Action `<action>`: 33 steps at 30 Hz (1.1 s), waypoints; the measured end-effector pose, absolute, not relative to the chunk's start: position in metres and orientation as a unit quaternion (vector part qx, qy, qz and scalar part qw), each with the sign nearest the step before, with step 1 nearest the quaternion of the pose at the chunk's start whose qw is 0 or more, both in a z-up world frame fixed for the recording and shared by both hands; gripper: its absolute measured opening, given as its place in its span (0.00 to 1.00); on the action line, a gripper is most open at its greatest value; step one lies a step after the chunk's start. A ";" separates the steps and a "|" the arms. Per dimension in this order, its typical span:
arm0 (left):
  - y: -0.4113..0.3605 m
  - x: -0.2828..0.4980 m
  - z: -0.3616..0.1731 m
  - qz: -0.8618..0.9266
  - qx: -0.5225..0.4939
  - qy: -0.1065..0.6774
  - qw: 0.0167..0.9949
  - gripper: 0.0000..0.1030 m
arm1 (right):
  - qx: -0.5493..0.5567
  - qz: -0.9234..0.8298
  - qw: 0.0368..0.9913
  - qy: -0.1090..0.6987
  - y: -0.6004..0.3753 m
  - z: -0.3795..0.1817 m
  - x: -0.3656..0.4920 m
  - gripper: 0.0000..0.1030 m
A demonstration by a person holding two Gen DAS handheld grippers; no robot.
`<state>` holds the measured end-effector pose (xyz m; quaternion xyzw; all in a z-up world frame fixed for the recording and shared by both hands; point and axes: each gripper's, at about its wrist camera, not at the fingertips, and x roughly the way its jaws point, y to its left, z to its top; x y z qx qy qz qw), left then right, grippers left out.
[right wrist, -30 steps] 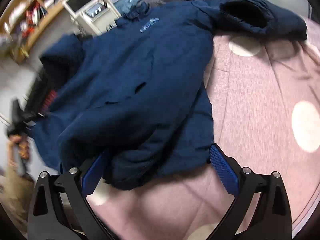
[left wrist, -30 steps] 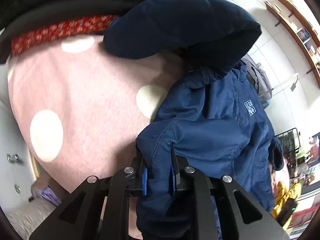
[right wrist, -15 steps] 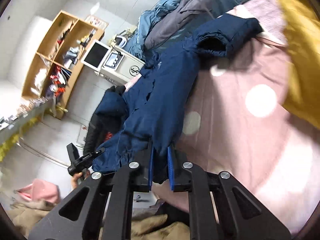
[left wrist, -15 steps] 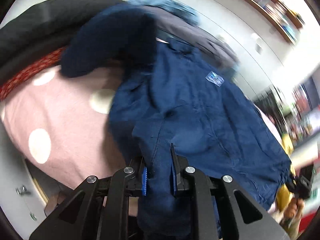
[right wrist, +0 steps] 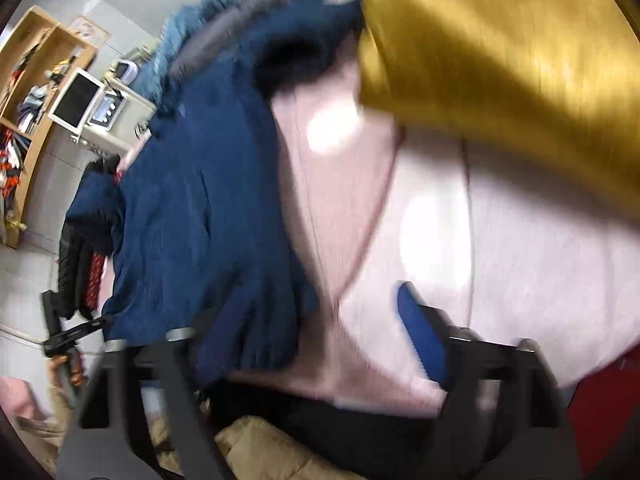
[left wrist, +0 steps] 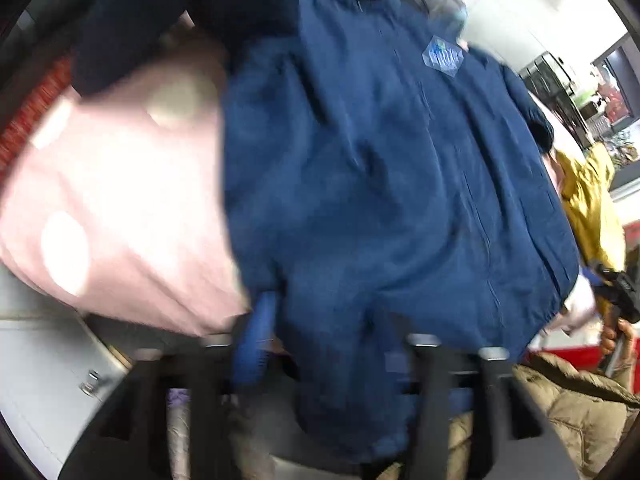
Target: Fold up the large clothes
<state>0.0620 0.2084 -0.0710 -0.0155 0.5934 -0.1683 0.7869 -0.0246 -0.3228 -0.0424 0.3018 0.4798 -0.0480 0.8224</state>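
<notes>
A navy blue jacket [left wrist: 380,184] with a pale chest logo [left wrist: 442,56] lies spread front up on a pink bed cover with white dots [left wrist: 120,200]. Its hem hangs over the near bed edge. My left gripper [left wrist: 324,344] is open, its jaws wide apart around the left hem corner. My right gripper [right wrist: 320,340] is open too, with the jacket's right hem corner [right wrist: 248,320] by its left finger and the blue pad [right wrist: 420,336] of the other over pink cover. Both views are motion blurred.
A yellow garment [right wrist: 500,48] lies at the far right of the bed. A beige padded coat [left wrist: 572,408] lies below the bed edge. Black and red clothes [left wrist: 36,92] lie at the left. Shelves and a white machine [right wrist: 88,104] stand behind.
Both grippers were shut on the jacket's hem half a second ago and have opened. The jacket has been pulled flat toward me, and its hem now hangs loose at the bed edge.
</notes>
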 end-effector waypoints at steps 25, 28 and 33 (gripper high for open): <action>0.194 0.279 -0.044 0.148 0.073 0.408 0.898 0.26 | 0.197 -0.019 0.839 0.507 -0.244 -0.053 0.040 0.78; 0.254 0.274 -0.029 0.179 -0.018 0.412 0.893 0.21 | 0.185 -0.024 0.840 0.509 -0.244 -0.056 0.043 0.78; 0.316 0.274 -0.047 0.202 -0.060 0.434 0.876 0.21 | 0.141 -0.009 0.855 0.499 -0.229 -0.048 0.059 0.78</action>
